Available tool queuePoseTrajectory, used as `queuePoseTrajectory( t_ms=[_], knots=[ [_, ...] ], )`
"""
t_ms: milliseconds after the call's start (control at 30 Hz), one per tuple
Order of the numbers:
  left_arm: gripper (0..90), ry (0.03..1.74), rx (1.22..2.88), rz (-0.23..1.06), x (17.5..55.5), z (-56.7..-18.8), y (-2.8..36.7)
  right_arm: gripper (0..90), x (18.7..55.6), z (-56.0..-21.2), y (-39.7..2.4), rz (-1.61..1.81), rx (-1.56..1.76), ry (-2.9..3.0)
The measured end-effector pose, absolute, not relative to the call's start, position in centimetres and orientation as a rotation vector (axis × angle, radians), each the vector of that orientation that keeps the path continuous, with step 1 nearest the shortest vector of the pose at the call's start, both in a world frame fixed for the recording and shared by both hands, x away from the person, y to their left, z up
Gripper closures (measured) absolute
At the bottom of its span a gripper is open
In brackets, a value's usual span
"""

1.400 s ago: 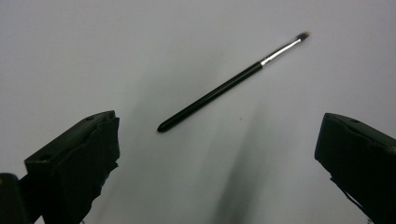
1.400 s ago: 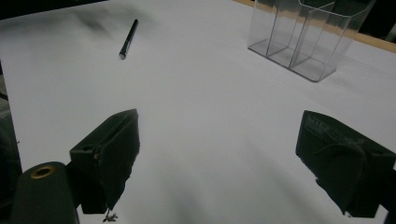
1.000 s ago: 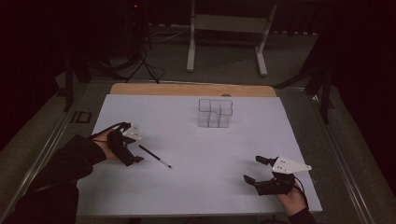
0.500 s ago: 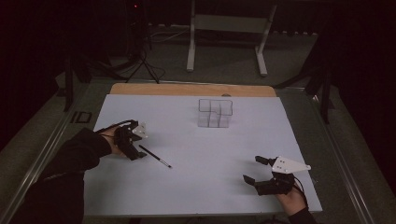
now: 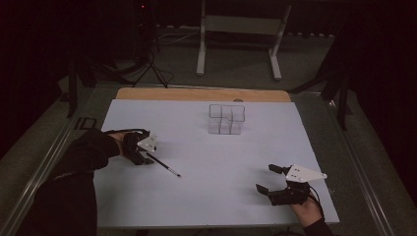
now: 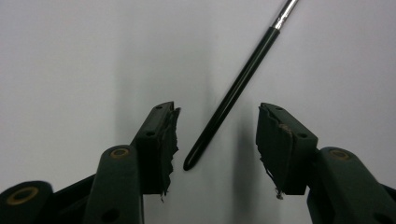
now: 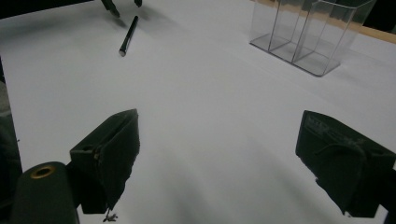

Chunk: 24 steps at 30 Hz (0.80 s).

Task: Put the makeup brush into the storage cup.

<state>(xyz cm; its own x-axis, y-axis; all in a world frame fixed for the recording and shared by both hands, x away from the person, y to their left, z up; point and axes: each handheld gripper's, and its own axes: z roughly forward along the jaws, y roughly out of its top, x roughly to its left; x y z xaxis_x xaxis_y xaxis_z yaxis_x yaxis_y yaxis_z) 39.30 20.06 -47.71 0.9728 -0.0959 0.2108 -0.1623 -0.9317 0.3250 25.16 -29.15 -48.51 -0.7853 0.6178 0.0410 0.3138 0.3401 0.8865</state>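
Dark lab or recording studio: black surroundings, white-covered tabletop [image 5: 246,196], tripod legs [image 5: 150,69] and a grey metal stand [image 5: 238,29] on the floor behind.

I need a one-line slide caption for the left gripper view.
Open left gripper straddling the near end of a slim black pen lying on the white table.

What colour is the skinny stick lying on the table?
The stick is black with a silvery metal band, seen best in the left gripper view.

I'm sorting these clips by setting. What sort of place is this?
Probably a lab or studio set up for recording: a white-covered table in a dark room, a tripod and a metal stand behind it.
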Motion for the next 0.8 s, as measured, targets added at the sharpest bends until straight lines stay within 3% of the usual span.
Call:
queuePoseTrajectory(
  t_ms=[233, 800],
  knots=[
    [51.7, -0.232, 2.760, 0.278, 39.6, -48.2, 19.4, 13.6, 25.2, -48.5, -29.2, 1.423, 0.839, 2.307],
    [64.8, -0.350, 2.887, 0.198, 40.6, -48.9, 18.3, 13.6, 25.2, -48.5, -29.3, 1.419, 0.844, 2.304]
  ],
)
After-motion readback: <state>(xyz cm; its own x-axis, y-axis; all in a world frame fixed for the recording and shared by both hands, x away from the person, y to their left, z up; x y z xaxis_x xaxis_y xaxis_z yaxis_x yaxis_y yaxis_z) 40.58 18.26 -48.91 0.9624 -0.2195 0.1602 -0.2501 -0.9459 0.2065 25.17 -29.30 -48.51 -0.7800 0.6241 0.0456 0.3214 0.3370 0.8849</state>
